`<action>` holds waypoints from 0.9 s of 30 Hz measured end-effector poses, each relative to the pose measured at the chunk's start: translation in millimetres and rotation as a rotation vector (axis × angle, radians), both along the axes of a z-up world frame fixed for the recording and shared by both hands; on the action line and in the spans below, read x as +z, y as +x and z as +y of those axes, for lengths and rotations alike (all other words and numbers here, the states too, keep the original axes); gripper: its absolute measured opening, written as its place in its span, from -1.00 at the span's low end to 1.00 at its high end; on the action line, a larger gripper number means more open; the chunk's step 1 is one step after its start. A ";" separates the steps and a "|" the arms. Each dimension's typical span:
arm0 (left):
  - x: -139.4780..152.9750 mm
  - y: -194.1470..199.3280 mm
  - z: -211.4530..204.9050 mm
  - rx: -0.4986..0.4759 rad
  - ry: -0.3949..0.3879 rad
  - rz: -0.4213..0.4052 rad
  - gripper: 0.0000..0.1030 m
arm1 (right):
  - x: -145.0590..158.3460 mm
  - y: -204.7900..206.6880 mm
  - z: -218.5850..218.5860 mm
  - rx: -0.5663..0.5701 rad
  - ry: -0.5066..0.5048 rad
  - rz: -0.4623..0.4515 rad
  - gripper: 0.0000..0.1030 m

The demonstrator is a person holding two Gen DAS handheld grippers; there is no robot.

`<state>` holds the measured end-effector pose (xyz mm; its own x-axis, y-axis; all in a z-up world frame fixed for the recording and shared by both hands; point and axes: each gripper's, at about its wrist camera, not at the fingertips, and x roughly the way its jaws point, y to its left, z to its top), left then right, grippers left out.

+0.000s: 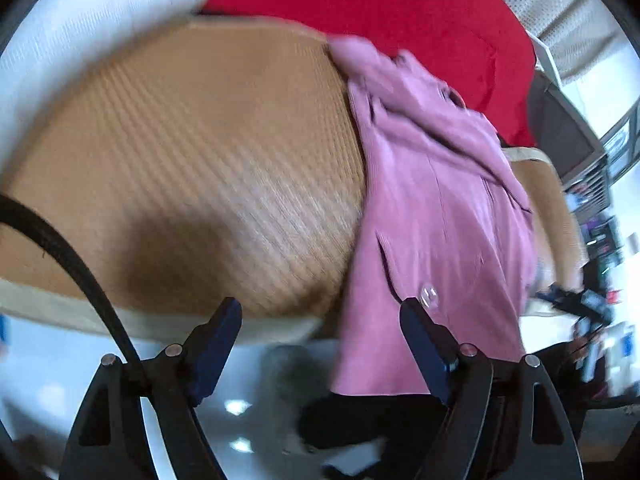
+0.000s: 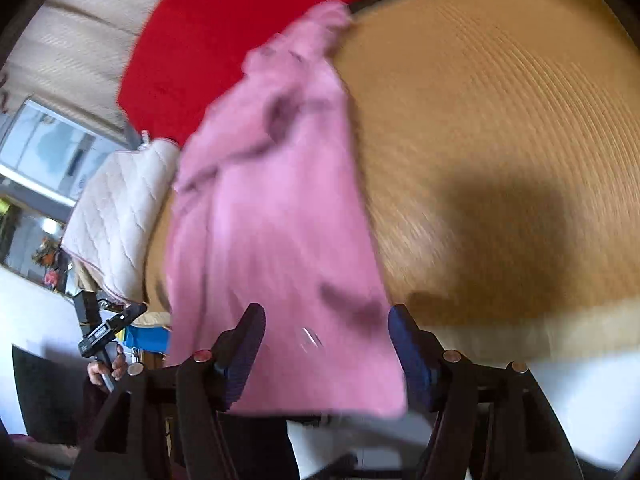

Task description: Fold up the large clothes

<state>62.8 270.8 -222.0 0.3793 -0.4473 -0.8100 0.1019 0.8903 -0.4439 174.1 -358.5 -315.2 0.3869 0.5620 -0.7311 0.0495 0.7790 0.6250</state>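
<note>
Woven mat [image 1: 180, 152]; both tools open, pink garment [image 1: 440, 208] unheld.

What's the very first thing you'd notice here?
The pink garment, lying long across the woven tan mat with its near end hanging over the edge. Behind it lies a bright red cloth. Both grippers, left and right, stand open.

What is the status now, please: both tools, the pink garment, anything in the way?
Left tool open, empty. Right tool open, pink garment between its fingers, not pinched. Garment hangs over mat edge. Red cloth lies behind.
</note>
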 end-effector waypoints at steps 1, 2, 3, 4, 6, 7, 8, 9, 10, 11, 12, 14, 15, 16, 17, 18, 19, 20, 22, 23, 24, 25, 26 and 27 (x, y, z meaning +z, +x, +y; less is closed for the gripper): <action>-11.9 1.1 -3.7 -0.005 -0.037 0.029 0.58 | -8.6 -6.3 -5.0 -0.018 0.009 0.027 0.32; -22.0 2.2 -6.5 -0.010 -0.068 0.051 0.58 | -15.9 -9.4 -9.2 -0.033 0.008 0.050 0.33; -28.8 2.8 -8.5 -0.015 -0.090 0.062 0.58 | -21.4 -11.4 -12.0 -0.043 0.003 0.065 0.34; -35.2 3.3 -10.0 -0.022 -0.110 0.072 0.58 | -29.1 -15.0 -14.2 -0.050 0.003 0.081 0.39; -46.0 3.1 -13.2 -0.048 -0.163 0.083 0.58 | -45.6 -15.3 -14.9 -0.044 0.030 0.123 0.40; -48.9 2.4 -13.3 -0.056 -0.178 0.083 0.58 | -51.9 -13.6 -13.9 -0.040 0.034 0.139 0.40; -51.4 1.4 -13.7 -0.065 -0.190 0.082 0.56 | -58.6 -11.9 -12.6 -0.037 0.037 0.155 0.40; -53.6 0.2 -14.2 -0.076 -0.209 0.081 0.56 | -64.2 -8.7 -10.7 -0.031 0.045 0.165 0.41; -55.1 -1.6 -13.2 -0.085 -0.229 0.078 0.56 | -71.7 -5.1 -7.6 -0.018 0.075 0.178 0.44; -55.7 -3.7 -13.2 -0.095 -0.246 0.072 0.54 | -76.3 -0.8 -4.6 -0.010 0.090 0.187 0.45; -55.6 -6.5 -13.6 -0.111 -0.261 0.063 0.48 | -81.3 3.1 -0.1 0.000 0.093 0.196 0.45; -54.9 -10.3 -15.0 -0.143 -0.281 0.047 0.41 | -88.6 8.4 8.1 0.019 0.113 0.194 0.45; -55.8 -11.2 -16.6 -0.151 -0.289 0.046 0.41 | -91.9 10.2 12.7 0.027 0.129 0.198 0.45; -57.3 -11.2 -18.0 -0.158 -0.303 0.052 0.41 | -94.6 11.1 18.2 0.041 0.140 0.203 0.45; -59.6 -11.5 -18.9 -0.164 -0.325 0.062 0.41 | -95.0 8.4 24.8 0.064 0.141 0.200 0.43; -61.4 -11.3 -19.0 -0.171 -0.349 0.069 0.42 | -92.9 7.9 30.6 0.079 0.128 0.188 0.37; -62.1 -12.8 -18.9 -0.175 -0.365 0.068 0.41 | -88.4 6.8 35.9 0.095 0.108 0.171 0.13; -61.9 -13.4 -18.6 -0.175 -0.371 0.060 0.41 | -82.2 4.6 39.7 0.118 0.100 0.157 -0.09; -58.5 -12.4 -13.1 -0.186 -0.377 0.053 0.32 | -64.5 0.0 46.3 0.147 0.083 0.109 -0.58; -56.4 -10.4 -13.3 -0.200 -0.386 0.051 -0.04 | -52.5 -2.9 53.6 0.166 0.081 0.070 -0.58; -55.2 -2.3 -18.5 -0.213 -0.382 0.051 -0.36 | -41.4 -5.3 57.7 0.181 0.082 0.034 -0.58; -56.4 1.4 -25.5 -0.220 -0.367 0.050 -0.40 | -32.3 -7.5 58.3 0.184 0.079 0.014 -0.58; -57.0 3.6 -30.8 -0.223 -0.357 0.048 -0.40 | -29.0 -9.0 61.8 0.183 0.067 0.005 -0.58; -59.6 6.5 -35.5 -0.222 -0.350 0.049 -0.39 | -30.2 -6.0 63.7 0.187 0.048 0.012 -0.58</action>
